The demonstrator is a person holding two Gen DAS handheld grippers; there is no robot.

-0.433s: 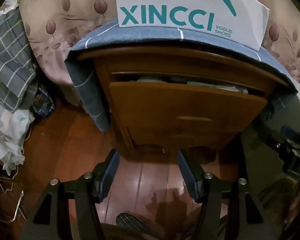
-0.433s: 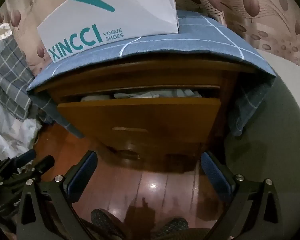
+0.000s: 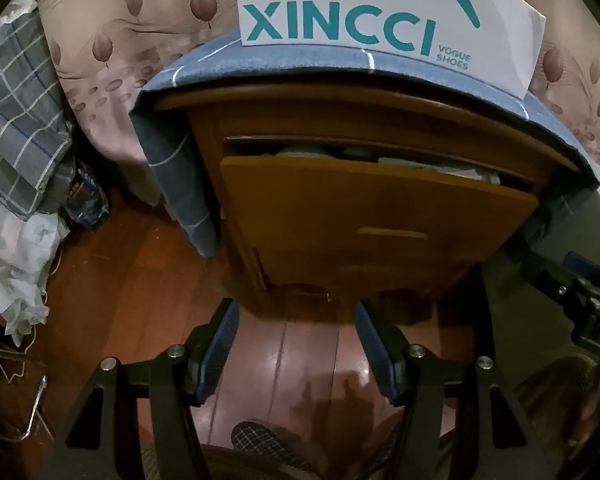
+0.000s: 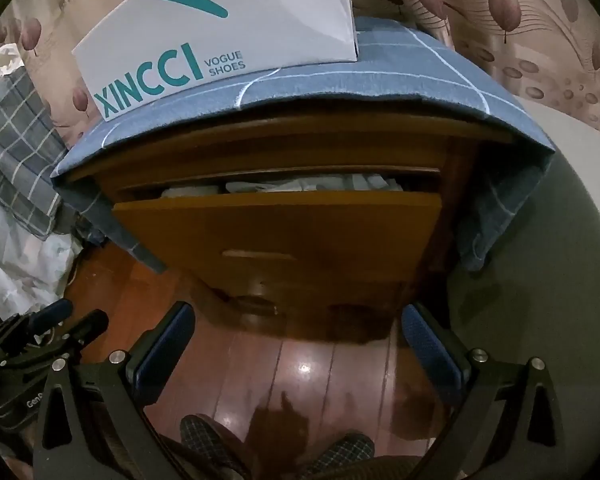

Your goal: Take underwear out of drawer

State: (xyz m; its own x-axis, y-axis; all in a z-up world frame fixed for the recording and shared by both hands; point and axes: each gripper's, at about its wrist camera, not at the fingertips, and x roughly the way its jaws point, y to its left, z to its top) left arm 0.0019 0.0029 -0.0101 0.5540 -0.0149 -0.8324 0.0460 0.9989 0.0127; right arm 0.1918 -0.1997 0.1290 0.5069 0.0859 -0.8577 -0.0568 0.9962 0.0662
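Observation:
A wooden nightstand's top drawer (image 3: 360, 208) (image 4: 284, 232) stands pulled out a little. Pale folded clothing (image 3: 304, 151) (image 4: 300, 184) shows in the gap above its front; I cannot tell which piece is underwear. My left gripper (image 3: 296, 320) hangs open over the floor in front of the drawer, nothing between its blue pads. My right gripper (image 4: 296, 320) is open wide, likewise low before the drawer and holding nothing. Each gripper also shows at the edge of the other's view, the left one (image 4: 40, 332) and the right one (image 3: 588, 280).
A blue checked cloth (image 4: 380, 84) covers the nightstand top and hangs down both sides. A white XINCCI shoe box (image 3: 380, 8) stands on it. Plaid fabric and white bags (image 3: 16, 140) pile up at the left. Leaf-print curtains hang behind. Checked slippers (image 4: 204, 436) rest on the wooden floor.

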